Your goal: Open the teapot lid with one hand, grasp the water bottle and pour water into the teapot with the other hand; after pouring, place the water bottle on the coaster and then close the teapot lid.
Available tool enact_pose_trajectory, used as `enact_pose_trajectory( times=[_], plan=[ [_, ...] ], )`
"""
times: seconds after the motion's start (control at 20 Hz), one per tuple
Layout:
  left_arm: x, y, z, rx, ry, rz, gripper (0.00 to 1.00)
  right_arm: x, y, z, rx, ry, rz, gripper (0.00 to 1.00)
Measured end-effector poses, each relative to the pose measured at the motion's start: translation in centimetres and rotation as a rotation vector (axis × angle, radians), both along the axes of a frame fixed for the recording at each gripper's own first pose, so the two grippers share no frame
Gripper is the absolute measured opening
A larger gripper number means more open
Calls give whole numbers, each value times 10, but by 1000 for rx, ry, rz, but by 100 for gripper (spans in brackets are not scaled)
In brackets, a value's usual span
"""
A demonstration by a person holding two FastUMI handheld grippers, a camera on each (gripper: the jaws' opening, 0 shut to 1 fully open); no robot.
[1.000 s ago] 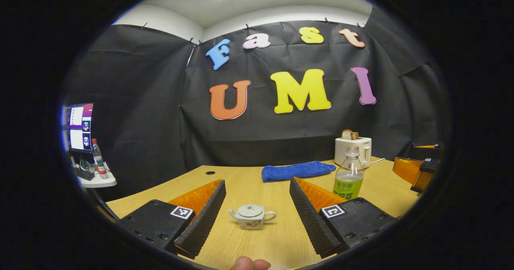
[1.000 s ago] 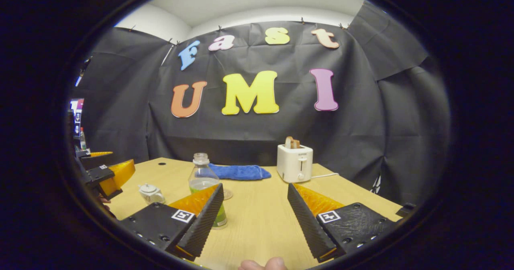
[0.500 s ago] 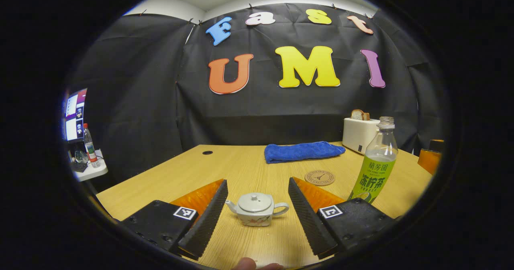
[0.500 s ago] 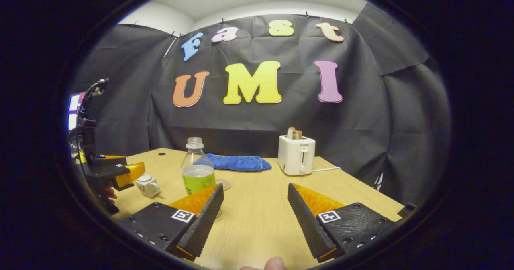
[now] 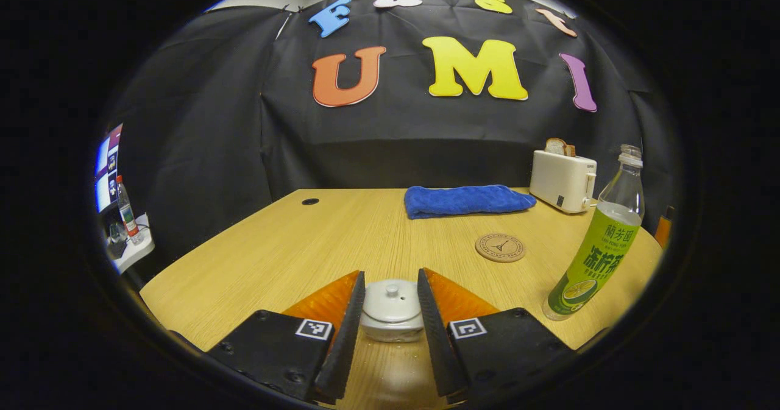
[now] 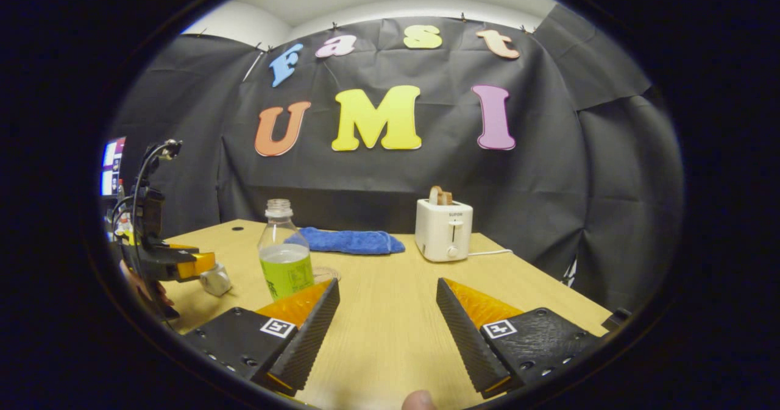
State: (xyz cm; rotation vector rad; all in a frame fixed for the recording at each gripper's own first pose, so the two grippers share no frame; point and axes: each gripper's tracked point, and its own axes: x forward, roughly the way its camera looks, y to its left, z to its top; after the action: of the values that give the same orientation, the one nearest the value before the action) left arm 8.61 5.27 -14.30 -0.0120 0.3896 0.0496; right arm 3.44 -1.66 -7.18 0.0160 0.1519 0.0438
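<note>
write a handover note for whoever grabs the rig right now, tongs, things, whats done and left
Left tongs: narrowed around the teapot, flanking its lid; contact unclear, lid still on.
Right tongs: open, empty, over the bare table.
Water bottle: upright, uncapped, on the table left of the right tongs.
Coaster: bare, behind the bottle.
Done: nothing yet.
Left: lift lid, grasp bottle, pour, bottle onto coaster, close lid.

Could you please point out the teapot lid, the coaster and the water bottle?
teapot lid (image 5: 391, 292), left gripper view, its domed top.
coaster (image 5: 500, 247), left gripper view, its centre.
water bottle (image 5: 599, 253), left gripper view, its label.
</note>
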Motion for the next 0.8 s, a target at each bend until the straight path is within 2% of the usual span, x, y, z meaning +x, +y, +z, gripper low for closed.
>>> enact_pose_trajectory(
  times=[0.05, 0.1, 0.15, 0.3, 0.4, 0.45, 0.5, 0.55, 0.8],
  plan=[
    [0, 1, 0, 5, 0, 5, 53, 2, 2, 0, -3, 4, 4, 95],
    [3, 1, -1, 9, 0, 8, 43, 2, 5, -2, -6, 7, 9, 95],
    [2, 1, -1, 19, 0, 11, 41, 2, 8, -2, -10, 8, 15, 95],
    [6, -2, 2, 33, -3, 13, 14, 4, 19, -4, -17, 9, 43, 95],
    [7, -2, 4, 23, -13, 9, 6, 3, 27, -5, -14, 8, 70, 95],
    [7, -1, 5, 12, -22, 6, 5, 2, 31, -5, -11, 8, 86, 98],
    [7, 1, 9, 4, -35, 5, 3, 1, 35, -4, -5, 7, 106, 95],
    [6, 4, 14, 0, -48, 10, 3, 1, 39, -3, 3, 3, 125, 98],
    [-7, 5, 46, -44, -115, -17, 3, -6, 65, -2, 26, -21, 192, 95]
  ],
)
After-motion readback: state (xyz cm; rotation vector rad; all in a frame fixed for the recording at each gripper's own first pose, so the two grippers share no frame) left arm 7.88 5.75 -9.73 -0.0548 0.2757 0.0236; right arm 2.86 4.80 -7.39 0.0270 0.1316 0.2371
